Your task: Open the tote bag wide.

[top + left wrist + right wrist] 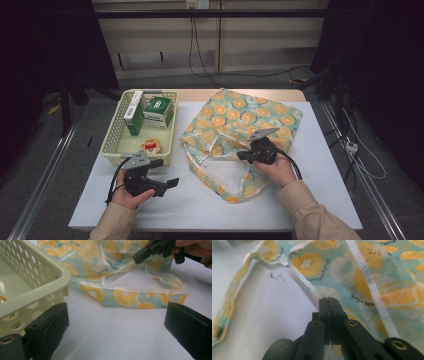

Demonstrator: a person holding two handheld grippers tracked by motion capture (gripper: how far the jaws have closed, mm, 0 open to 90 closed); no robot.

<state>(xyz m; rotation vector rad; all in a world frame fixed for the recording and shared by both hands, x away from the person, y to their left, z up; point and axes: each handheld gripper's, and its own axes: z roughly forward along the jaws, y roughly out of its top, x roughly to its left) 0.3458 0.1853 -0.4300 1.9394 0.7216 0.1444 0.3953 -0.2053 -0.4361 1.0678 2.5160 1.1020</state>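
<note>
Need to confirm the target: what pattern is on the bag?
Orange citrus slices on light teal bag; high view.

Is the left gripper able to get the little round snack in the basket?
Probably yes: the left gripper is open, beside the basket, whose top is uncovered, and the snack lies at its near end.

Dim room, grey floor (50,145), pale back wall (160,35).

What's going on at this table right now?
A person sits at a white table with a gripper in each hand. The right gripper is shut on the edge of a citrus-print bag lying flat, near its opening. The left gripper is open, holding nothing, beside a pale basket. The basket holds two green boxes and a small round packet.
</note>
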